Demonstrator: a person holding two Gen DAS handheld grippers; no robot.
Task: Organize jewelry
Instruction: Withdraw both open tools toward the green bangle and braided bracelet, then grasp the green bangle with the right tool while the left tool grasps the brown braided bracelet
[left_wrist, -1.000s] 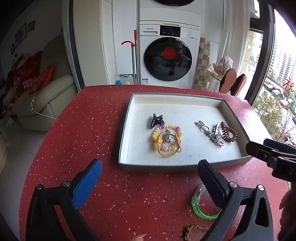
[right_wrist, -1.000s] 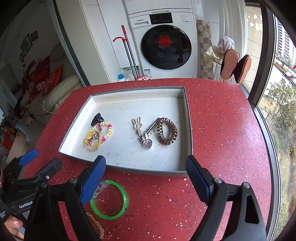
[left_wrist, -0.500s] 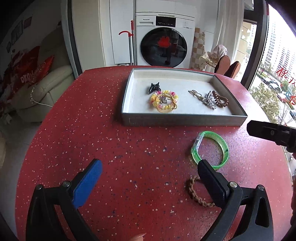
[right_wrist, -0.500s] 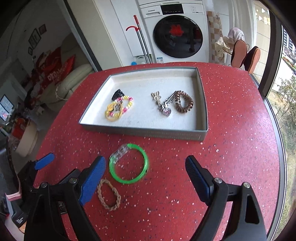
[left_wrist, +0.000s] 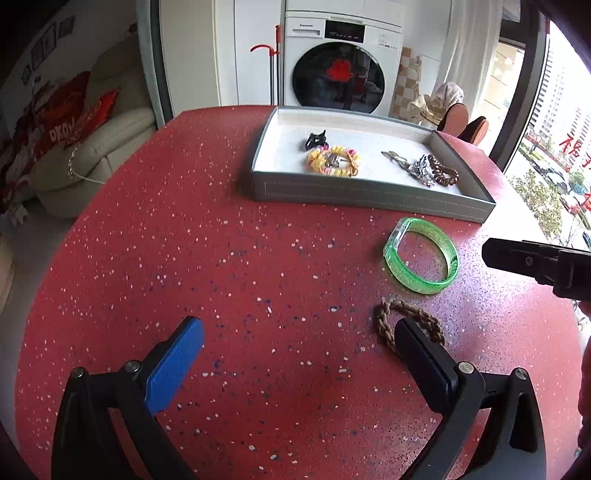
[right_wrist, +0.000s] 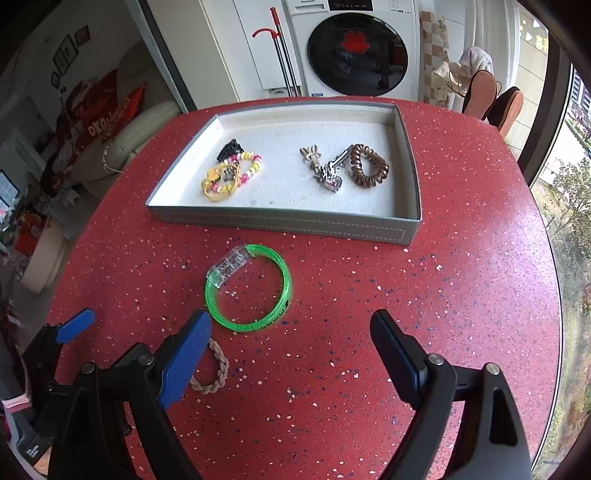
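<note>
Jewelry tray (right_wrist: 288, 223) before a Panasonic-labelled washing machine (left_wrist: 341, 62), left gripper (left_wrist: 299, 347) and right gripper (right_wrist: 291, 343) both spread wide, empty.

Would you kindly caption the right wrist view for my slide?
Open right gripper above a green bangle and braided bracelet, grey tray beyond.

Round red speckled table (left_wrist: 258, 266). Behind it, white front-loading washing machine (right_wrist: 354, 48) set among white cabinets (left_wrist: 255, 51); red-handled mop (right_wrist: 280, 55) leaning beside it. Cream sofa (left_wrist: 92, 147) with red cushions (left_wrist: 70, 118) at left; framed pictures (right_wrist: 68, 50) on wall. Large window (left_wrist: 561, 140) at right, daylight, buildings outside.
</note>
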